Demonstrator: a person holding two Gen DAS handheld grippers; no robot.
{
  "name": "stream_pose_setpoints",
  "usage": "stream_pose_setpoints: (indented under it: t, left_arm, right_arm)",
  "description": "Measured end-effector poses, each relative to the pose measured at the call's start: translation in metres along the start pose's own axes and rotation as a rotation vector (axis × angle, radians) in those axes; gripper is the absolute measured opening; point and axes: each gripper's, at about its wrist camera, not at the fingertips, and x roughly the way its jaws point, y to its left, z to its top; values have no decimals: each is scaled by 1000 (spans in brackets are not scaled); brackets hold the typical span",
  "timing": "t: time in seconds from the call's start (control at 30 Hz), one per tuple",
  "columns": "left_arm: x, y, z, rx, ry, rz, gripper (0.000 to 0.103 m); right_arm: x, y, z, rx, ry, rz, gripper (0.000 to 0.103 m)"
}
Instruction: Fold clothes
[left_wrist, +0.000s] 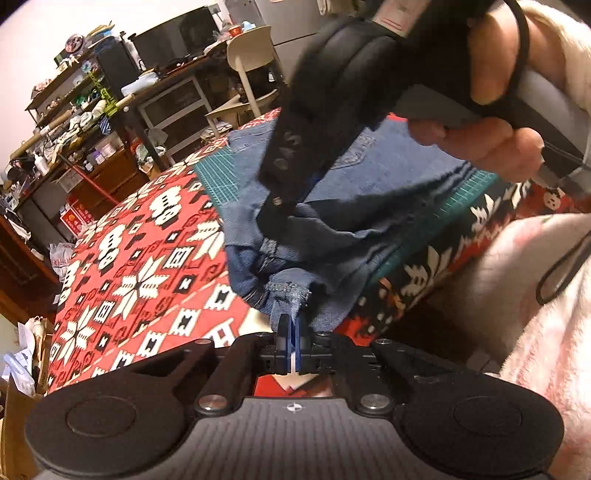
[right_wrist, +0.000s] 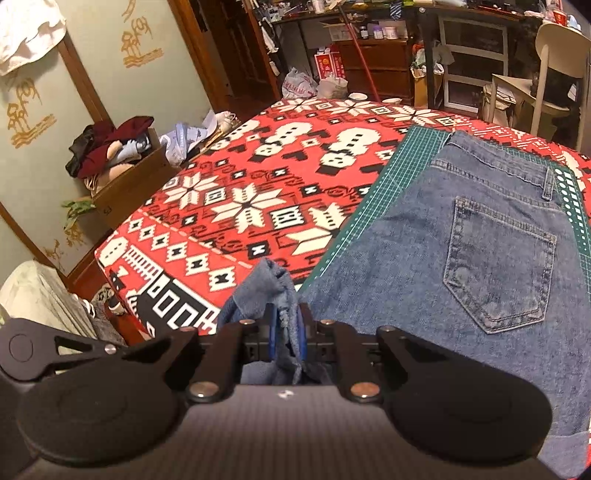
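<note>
Nearest in the left wrist view, the left gripper (left_wrist: 291, 328) has its jaws pressed nearly together on a frayed hem of the jeans (left_wrist: 332, 236), a thin bit of denim pinched betw. the blue pads. Right gripper (right_wrist: 286, 328), seen close in its own view, is likewise clamped on a bunched fold of denim that sticks up above the jaws; from the left wrist view its black fingers (left_wrist: 280, 173) come down onto the same crumpled leg end, w/ the person's hand (left_wrist: 491, 96) wrapped round the handle. Both grips sit near the table edge closest to the person. Further out, the rest of the jeans lie flat w/ a back pocket (right_wrist: 498, 266) facing up, on a green cutting mat (right_wrist: 391, 192) atop the red patterned tablecloth (right_wrist: 258, 177); waistband is at the far end. Beyond that: a cardboard box (right_wrist: 129, 184) of clothes on the floor, a pale chair (right_wrist: 554, 74), cluttered shelves. Handling, as a guess: denim is soft but fairly heavy & thick, not slippery, not fragile; it'll sag betw. the two grips and drag on the cloth. Frayed hem is thin, could slip or tear threads, so a deeper bite on the stitched hem or side seam prob. holds better for carrying the leg end over toward the waistband.
</note>
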Motion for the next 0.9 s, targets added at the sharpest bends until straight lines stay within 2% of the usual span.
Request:
stream_pose_setpoints:
  t: [0.2,0.33,0.47,0.67,0.8,0.9]
  left_arm:
    - [-9,1,2,8,-36,-30,2]
    - [-2,-2,-3,39,-12,-49,2]
    - [0,-2,-7,30,1,-82,2]
    - [-2,-1,-12,23,12,-106,3]
    - [-3,0,-15,-1,11,-122,3]
    - [-3,-2,-15,6,15,-129,3]
  right_arm:
    - [-10,10,-3,-58,-9,14,10]
    - [-14,20,-12,-146,45,83,10]
    - [-9,29,-30,-208,100,92,11]
    - [-11,26,-35,-176,104,143,20]
    - [-24,20,-25,-122,44,219,20]
    - [-18,23,-23,-114,66,261,18]
